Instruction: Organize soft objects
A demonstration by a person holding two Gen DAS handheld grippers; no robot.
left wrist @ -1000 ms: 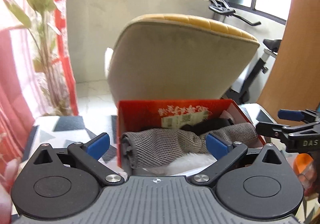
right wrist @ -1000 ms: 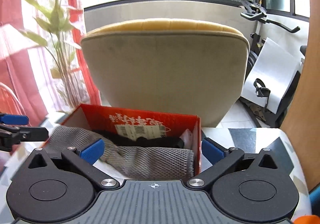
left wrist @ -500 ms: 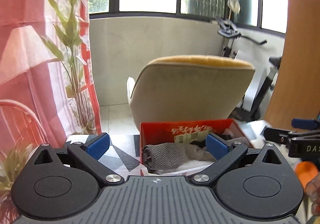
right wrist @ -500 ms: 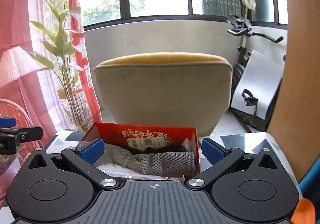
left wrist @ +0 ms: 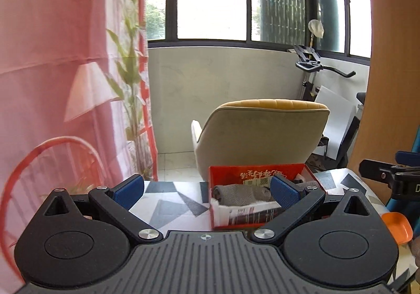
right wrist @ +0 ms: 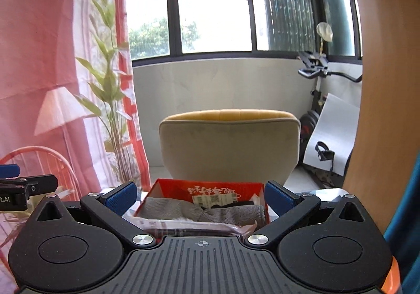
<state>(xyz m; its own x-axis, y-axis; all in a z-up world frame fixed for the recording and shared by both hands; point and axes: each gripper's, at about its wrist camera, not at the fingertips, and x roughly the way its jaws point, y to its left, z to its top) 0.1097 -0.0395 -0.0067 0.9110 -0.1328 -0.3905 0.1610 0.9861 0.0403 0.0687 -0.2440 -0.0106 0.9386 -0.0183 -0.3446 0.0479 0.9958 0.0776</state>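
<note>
We see a red box (left wrist: 258,174) low and right of centre in the left wrist view, lid off. A grey knitted cloth (left wrist: 237,194) lies folded across it, with something dark (right wrist: 231,205) behind and a white fluffy piece (right wrist: 183,219) just beneath it.

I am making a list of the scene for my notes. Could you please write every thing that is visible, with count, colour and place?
box: one, red, on the table, open
cloth: one, grey mesh, lying inside the box
item: one, black, in the box behind the cloth, kind unclear
table: one, white with grey triangles, under the box
armchair: one, beige with yellow top, behind the table
curtain: one, pink, at left
plant: one, green, beside the curtain
exercise bike: one, black, at right by the window
left gripper: one, black with blue pads, open, empty
right gripper: one, black with blue pads, open, empty
</note>
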